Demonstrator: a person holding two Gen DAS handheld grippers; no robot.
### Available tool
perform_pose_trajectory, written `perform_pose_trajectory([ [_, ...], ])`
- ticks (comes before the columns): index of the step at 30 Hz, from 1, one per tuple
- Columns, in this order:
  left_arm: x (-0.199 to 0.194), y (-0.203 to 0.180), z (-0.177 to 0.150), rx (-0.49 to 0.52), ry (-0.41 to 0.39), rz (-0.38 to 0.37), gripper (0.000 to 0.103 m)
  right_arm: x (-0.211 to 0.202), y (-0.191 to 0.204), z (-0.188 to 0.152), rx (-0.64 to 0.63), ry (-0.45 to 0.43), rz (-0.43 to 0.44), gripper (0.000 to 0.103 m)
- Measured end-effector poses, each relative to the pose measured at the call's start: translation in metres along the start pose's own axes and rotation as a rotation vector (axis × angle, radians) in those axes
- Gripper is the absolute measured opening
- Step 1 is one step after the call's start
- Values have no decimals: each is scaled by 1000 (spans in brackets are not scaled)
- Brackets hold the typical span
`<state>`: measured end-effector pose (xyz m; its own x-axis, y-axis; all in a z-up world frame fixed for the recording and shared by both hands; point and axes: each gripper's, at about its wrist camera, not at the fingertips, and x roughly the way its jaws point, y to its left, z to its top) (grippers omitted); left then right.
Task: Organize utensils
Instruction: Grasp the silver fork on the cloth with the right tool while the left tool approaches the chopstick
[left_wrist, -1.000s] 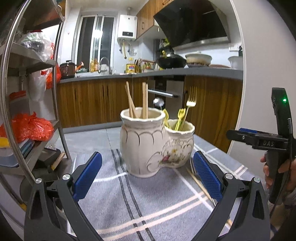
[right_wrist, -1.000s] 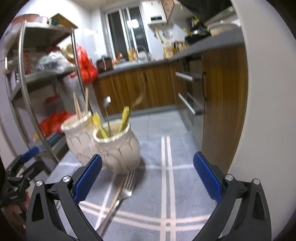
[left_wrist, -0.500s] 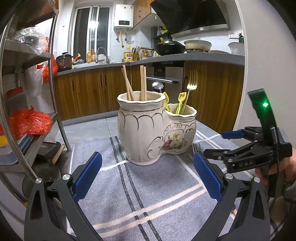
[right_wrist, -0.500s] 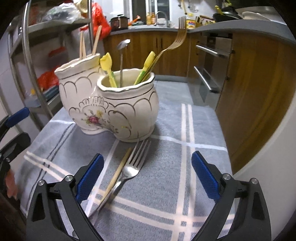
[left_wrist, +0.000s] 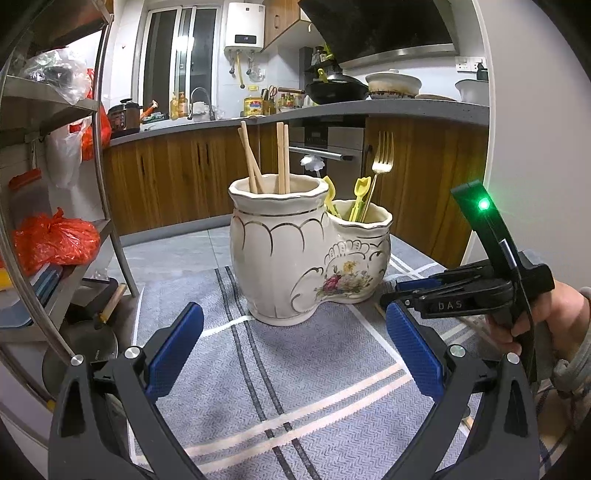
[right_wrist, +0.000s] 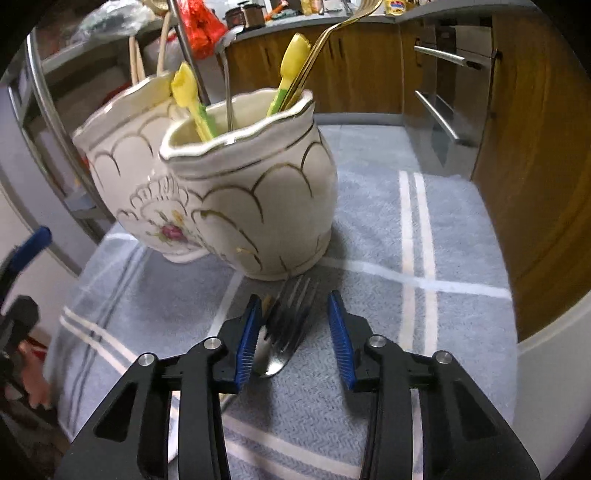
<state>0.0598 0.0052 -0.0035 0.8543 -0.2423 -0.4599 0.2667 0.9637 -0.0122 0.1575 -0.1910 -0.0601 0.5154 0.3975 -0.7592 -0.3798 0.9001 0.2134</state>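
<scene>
1. Shelving rack (left_wrist: 55, 155) of steel at the far left of the left wrist view, with an orange bag (left_wrist: 55, 242) on a lower shelf
2. Left gripper (left_wrist: 291, 347), jaws spread wide and empty, hovering over the grey striped cloth (left_wrist: 236, 387) in front of the holder
3. Ceramic utensil holder (left_wrist: 295, 251), cream with gilt scallops and two joined compartments, upright near the cloth's middle; the taller left compartment holds wooden chopsticks (left_wrist: 280, 155), the lower right one a gold fork (left_wrist: 380, 158) and yellow plastic utensils (right_wrist: 291, 59)
4. Steel fork (right_wrist: 288, 325) lying flat on the cloth just before the holder's base, tines toward it
5. Right gripper (right_wrist: 295, 328), jaws closing with the steel fork's head between the blue pads; contact cannot be told through blur
6. Hand (left_wrist: 546, 314) at the right edge, grasping the right gripper's handle
</scene>
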Motion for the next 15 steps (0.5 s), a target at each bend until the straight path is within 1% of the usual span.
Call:
perform_pose_trajectory([
  [1, 0, 0, 0, 0, 1, 0, 97, 0, 1, 0, -4, 2, 11, 23],
  [2, 0, 0, 0, 0, 2, 0, 97, 0, 2, 0, -10, 2, 19, 19],
  [3, 1, 0, 0, 0, 3, 1, 97, -1, 4, 0, -25, -1, 21, 18],
  [4, 1, 0, 0, -1, 5, 4, 97, -3, 6, 0, -38, -8, 21, 14],
  [5, 2, 0, 0, -1, 6, 7, 97, -5, 8, -1, -48, -16, 24, 7],
  [8, 4, -4, 0, 13, 11, 26, 97, -13, 10, -7, -75, -33, 15, 6],
  [11, 6, -11, 0, 35, 26, 28, 97, -30, 8, -9, -87, -72, 31, 6],
  [15, 8, -23, 1, 58, 55, 34, 97, -64, 6, -10, -100, -163, 64, 3],
])
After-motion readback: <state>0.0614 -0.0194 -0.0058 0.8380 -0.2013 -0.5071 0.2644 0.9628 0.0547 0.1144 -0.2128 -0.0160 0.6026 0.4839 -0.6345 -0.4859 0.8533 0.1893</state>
